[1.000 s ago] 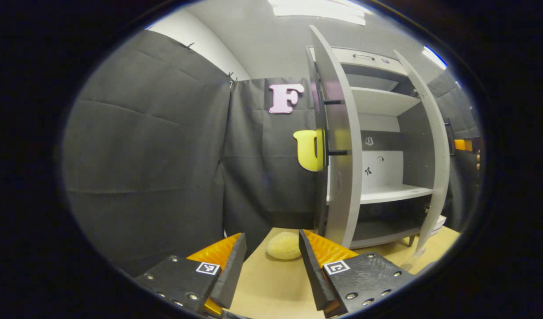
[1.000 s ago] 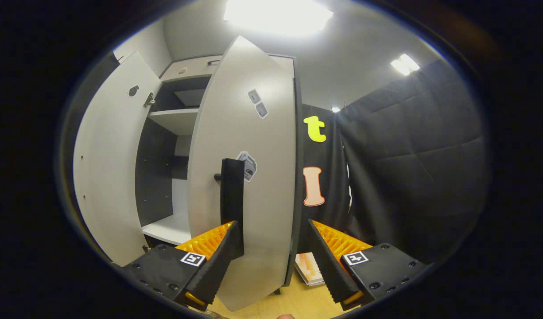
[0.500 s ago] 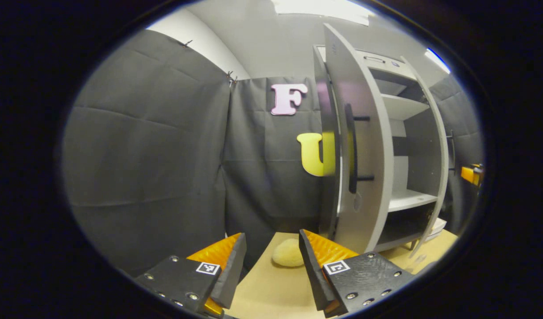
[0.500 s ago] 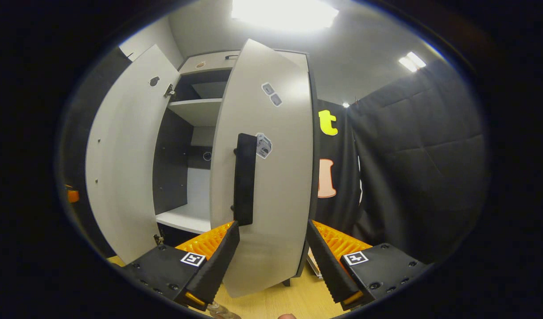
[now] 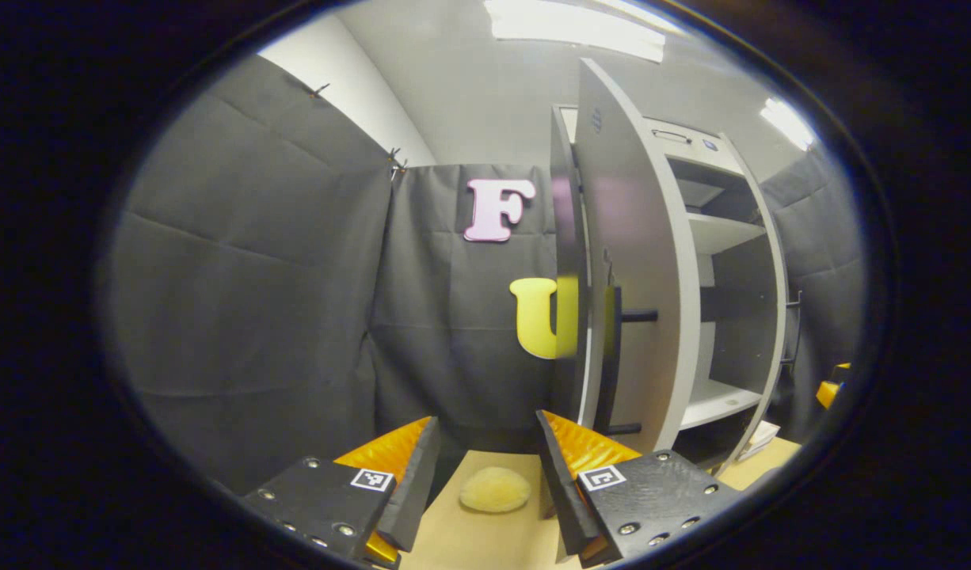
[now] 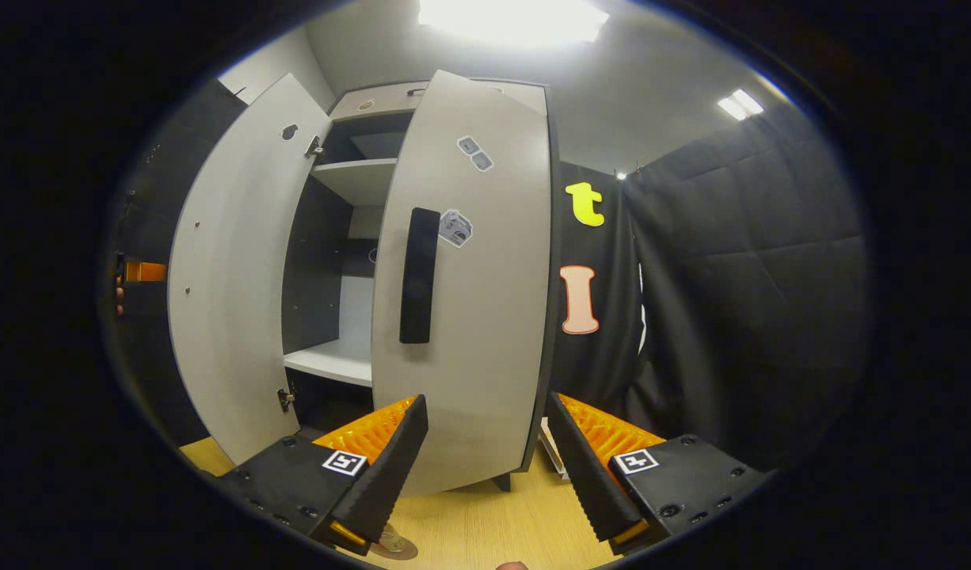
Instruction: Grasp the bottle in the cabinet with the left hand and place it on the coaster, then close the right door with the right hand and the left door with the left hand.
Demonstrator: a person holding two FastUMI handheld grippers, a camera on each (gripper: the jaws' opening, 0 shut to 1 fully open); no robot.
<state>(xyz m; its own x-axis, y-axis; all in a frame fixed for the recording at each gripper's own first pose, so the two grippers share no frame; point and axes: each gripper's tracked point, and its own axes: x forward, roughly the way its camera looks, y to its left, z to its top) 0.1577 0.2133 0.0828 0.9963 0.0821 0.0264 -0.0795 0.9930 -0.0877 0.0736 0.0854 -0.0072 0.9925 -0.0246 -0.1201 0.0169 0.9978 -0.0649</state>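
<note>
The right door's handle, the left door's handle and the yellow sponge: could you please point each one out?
right door's handle [image 6: 419, 275], right gripper view, middle of the bar.
left door's handle [image 5: 610, 356], left gripper view, mid-bar.
yellow sponge [image 5: 495, 499], left gripper view, its top.

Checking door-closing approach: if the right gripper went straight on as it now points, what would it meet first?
Most likely the outer face of the right door, below its dark handle. The right gripper is open and looks short of the panel, though depth is unclear.

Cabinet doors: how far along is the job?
Done: nothing confirmable; the shelves that show look bare, and I can't see the bottle placed. In hand: right gripper, open, faces the partly shut right door. Left: left door is ajar; left gripper is open beside it.
</note>
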